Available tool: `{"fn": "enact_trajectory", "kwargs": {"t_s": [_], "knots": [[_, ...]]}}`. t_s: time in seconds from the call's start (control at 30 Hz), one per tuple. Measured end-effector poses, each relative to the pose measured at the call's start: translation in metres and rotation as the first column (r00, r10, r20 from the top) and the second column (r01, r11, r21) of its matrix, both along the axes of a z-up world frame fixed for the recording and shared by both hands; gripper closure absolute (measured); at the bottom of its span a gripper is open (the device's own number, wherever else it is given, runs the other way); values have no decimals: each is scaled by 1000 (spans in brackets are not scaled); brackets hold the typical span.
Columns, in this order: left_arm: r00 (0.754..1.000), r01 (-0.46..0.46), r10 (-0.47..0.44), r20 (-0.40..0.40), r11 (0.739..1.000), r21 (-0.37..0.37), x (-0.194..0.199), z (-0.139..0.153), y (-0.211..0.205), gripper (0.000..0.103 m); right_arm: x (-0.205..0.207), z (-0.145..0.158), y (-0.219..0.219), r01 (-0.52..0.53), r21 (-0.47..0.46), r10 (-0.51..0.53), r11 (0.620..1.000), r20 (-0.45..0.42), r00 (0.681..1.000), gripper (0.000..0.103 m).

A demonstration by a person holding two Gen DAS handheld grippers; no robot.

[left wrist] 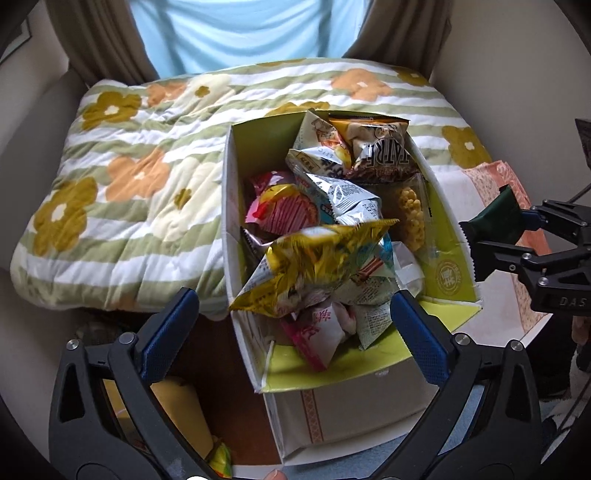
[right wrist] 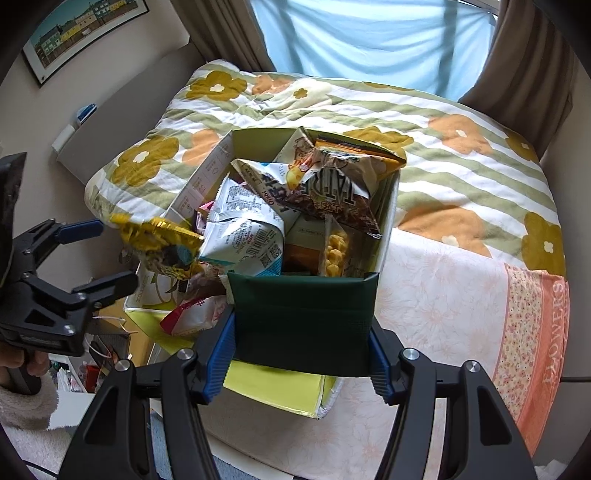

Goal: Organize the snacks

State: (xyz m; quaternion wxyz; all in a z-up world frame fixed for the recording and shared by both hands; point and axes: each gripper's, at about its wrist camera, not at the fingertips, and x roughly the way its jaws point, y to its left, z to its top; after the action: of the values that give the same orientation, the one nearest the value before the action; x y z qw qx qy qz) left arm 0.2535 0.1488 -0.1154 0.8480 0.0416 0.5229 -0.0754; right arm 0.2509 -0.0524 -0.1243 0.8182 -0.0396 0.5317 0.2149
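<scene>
A white cardboard box point(left wrist: 236, 206) with a lime-green inside stands on the bed, filled with several snack bags. A gold foil snack bag point(left wrist: 314, 266) hangs blurred above the box's near end, between the wide-open fingers of my left gripper point(left wrist: 291, 314), touching neither; in the right wrist view it point(right wrist: 155, 232) is just past the left gripper's tips. My right gripper point(right wrist: 301, 332) is shut on a dark green packet point(right wrist: 301, 317) above the box's near right corner. It shows at the right in the left wrist view point(left wrist: 495, 221).
A flower-patterned quilt point(left wrist: 122, 177) covers the bed around the box, and a peach floral cloth point(right wrist: 461, 314) lies to its right. Curtains and a window are behind. A framed picture point(right wrist: 81, 33) hangs on the left wall. Clutter sits on the floor below the box.
</scene>
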Motion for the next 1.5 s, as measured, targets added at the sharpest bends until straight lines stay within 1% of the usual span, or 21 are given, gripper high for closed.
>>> {"fn": "enact_trajectory", "kwargs": {"t_s": [0.13, 0.2, 0.23, 0.27, 0.33, 0.43, 0.6, 0.77, 0.87, 0.97, 1.07, 1.2, 1.3, 1.4, 1.47, 1.5], "knots": [[1000, -16, 17, 17, 1000, -7, -11, 6, 7, 0, 0, -2, 10, -30, -4, 30, 1000, 5, 1000, 45], [999, -30, 30, 16, 999, -14, -14, 6, 11, 0, 0, -2, 16, -43, -6, 43, 999, 12, 999, 42], [999, -39, 40, 13, 999, -18, -16, 6, 14, 0, 0, -1, 18, -49, -9, 49, 999, 19, 999, 36], [999, -48, 48, 11, 999, -21, -18, 6, 17, 0, -1, -1, 21, -59, -14, 59, 998, 27, 998, 24], [998, -62, 62, 9, 998, -27, -23, 6, 23, 0, -4, 0, 24, -72, -16, 72, 997, 47, 996, 15], [997, -82, 82, 6, 996, -32, -31, 4, 31, 0, -6, 1, 23, -65, -7, 65, 998, 53, 996, 15], [995, -96, 97, -1, 994, -42, -41, 3, 41, 0, -11, 3, 17, -17, 7, 16, 1000, 52, 999, 15], [997, -81, 81, -4, 995, -54, -49, 5, 47, 0, -19, 12, 13, 40, -4, -40, 999, 73, 996, 15], [998, -65, 64, -4, 997, -47, -52, 8, 49, 0, -26, 19, 9, 78, 17, -80, 997, 83, 993, 15], [998, -61, 62, 13, 997, -44, -58, 15, 47, 0, -36, 28, 5, 106, 34, -109, 994, 106, 988, 15], [996, -70, 72, 51, 996, -51, -71, 28, 41, 0, -50, 42, -3, 122, 67, -130, 990, 129, 983, 15], [988, -88, 96, 123, 994, -69, -95, 54, 26, 0, -79, 72, -17, 135, 71, -148, 988, 229, 962, 15], [971, -109, 121, 205, 992, -68, -124, 79, 6, 0, -104, 96, -34, 154, 97, -177, 983, 300, 938, 15], [950, -124, 143, 279, 989, -84, -150, 101, -15, 0, -137, 120, -53, 186, 106, -212, 977, 373, 903, 14], [931, -129, 155, 332, 987, -100, -172, 114, -32, 0, -160, 132, -65, 212, 99, -234, 972, 419, 877, 4], [920, -131, 160, 358, 986, -106, -182, 120, -38, 0, -170, 136, -71, 222, 97, -242, 970, 439, 866, 1]]}}
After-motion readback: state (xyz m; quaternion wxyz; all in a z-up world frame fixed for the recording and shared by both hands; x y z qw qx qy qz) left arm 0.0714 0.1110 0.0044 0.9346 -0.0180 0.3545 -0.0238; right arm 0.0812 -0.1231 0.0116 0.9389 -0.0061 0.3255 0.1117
